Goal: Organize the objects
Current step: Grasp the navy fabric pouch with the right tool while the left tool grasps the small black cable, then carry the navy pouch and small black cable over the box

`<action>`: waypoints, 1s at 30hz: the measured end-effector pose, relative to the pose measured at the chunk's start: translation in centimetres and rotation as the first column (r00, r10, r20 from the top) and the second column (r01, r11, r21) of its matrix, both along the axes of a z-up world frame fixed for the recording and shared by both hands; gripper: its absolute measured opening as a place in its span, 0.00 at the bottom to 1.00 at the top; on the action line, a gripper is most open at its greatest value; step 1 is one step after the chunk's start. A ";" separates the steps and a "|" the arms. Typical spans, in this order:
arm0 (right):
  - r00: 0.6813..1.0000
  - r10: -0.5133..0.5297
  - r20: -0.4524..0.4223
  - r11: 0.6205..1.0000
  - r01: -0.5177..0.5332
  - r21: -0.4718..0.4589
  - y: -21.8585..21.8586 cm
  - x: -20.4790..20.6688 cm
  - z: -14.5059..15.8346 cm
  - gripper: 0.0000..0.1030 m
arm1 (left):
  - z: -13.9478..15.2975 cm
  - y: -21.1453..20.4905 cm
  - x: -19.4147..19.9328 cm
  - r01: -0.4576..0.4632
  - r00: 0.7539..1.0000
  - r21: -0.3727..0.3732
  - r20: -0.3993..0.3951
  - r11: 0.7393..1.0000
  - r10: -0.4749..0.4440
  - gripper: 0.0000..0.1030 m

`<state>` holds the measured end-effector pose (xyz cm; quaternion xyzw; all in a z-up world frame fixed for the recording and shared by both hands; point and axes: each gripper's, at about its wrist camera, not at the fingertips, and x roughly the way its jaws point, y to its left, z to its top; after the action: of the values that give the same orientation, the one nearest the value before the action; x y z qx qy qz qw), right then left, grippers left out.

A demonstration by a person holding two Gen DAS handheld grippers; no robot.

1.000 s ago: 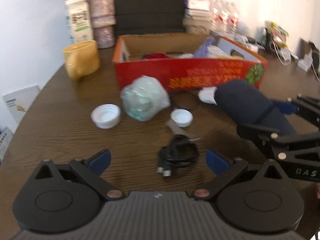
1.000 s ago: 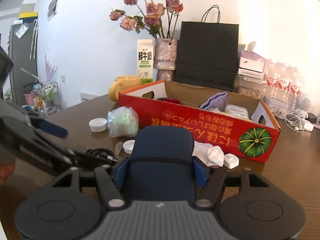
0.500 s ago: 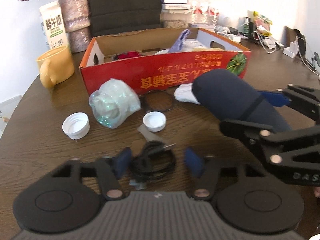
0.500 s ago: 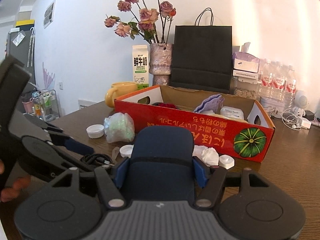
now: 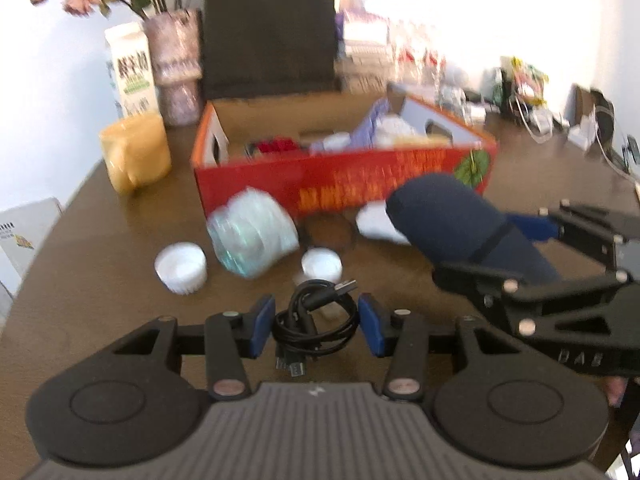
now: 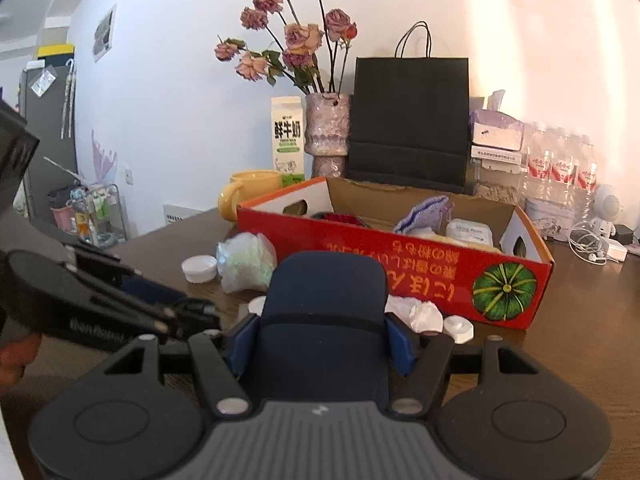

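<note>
Between the blue pads of the left claw [image 5: 317,325]: one coiled black cable [image 5: 316,320], bundled, its plug ends poking out above and below the coil, gripped from both sides and seemingly just clear of the dark wooden desk [image 5: 100,240]. Right claw [image 6: 320,338]: closed on a dark navy case [image 6: 324,320], rounded end forward, held off the desk beside the left claw. Destination, by judgement: red cardboard box [image 6: 400,258], open-topped, already holding a purple cloth and small white items, standing just behind the loose goods. Loose items not yet sorted: crumpled clear bag [image 5: 252,238], two white caps [image 5: 181,267], white tissue [image 6: 416,312] against the box front. Handling note: the coil is slack and may spring apart or shed a loop, so keep the squeeze steady across its middle, lift clear of the front wall before crossing, and lower it inside before letting go. Pose: left claw tilted well downward toward the desk, right claw angled more shallowly toward the box; a hand [image 6: 16,356] shows at the left claw's handle.
</note>
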<state>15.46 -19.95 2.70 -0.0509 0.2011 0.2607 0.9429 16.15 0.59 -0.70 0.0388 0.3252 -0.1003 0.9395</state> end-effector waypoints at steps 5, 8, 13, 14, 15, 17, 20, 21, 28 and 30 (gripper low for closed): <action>0.999 0.001 0.047 1.000 -0.001 0.000 0.3 1.0 2.2 0.63 | 2.7 0.4 1.1 -0.043 0.996 -0.033 0.074 0.999 0.045 0.46; 0.997 0.002 0.074 1.000 -0.002 0.004 0.6 2.4 3.6 0.63 | 4.4 0.5 2.8 -0.069 0.991 -0.064 0.111 0.996 0.076 0.46; 0.994 -0.011 0.107 1.000 0.010 0.009 1.7 5.8 5.6 0.63 | 6.9 0.5 6.5 -0.105 0.978 -0.114 0.169 0.988 0.123 0.46; 0.994 -0.014 0.109 1.000 0.013 0.013 1.9 6.6 5.8 0.63 | 7.3 0.6 7.3 -0.114 0.975 -0.124 0.176 0.986 0.135 0.46; 0.994 -0.017 0.110 1.000 0.015 0.018 2.2 7.6 6.1 0.63 | 7.6 0.6 8.1 -0.124 0.972 -0.136 0.183 0.983 0.148 0.46; 0.994 -0.024 0.104 0.999 0.022 0.028 2.6 9.2 6.4 0.63 | 8.1 0.7 9.6 -0.131 0.968 -0.150 0.193 0.980 0.159 0.46; 0.995 -0.040 0.090 0.999 0.037 0.036 3.5 12.0 6.4 0.63 | 8.2 0.6 12.0 -0.146 0.964 -0.166 0.196 0.975 0.178 0.46; 0.996 -0.047 0.082 0.998 0.044 0.036 3.7 12.9 6.2 0.63 | 8.1 0.7 12.8 -0.153 0.964 -0.170 0.193 0.973 0.186 0.46; 0.996 -0.073 0.042 0.997 0.072 0.030 5.0 18.5 4.9 0.63 | 6.4 1.1 18.2 -0.189 0.963 -0.199 0.155 0.962 0.221 0.46; 0.997 -0.075 0.024 0.997 0.075 0.037 5.1 19.9 4.4 0.63 | 5.7 1.3 19.4 -0.190 0.965 -0.208 0.141 0.960 0.222 0.46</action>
<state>35.37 -14.87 7.06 -0.0297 0.1862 0.2280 0.9552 35.57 1.88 5.01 -0.0783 0.2385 -0.0292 0.9675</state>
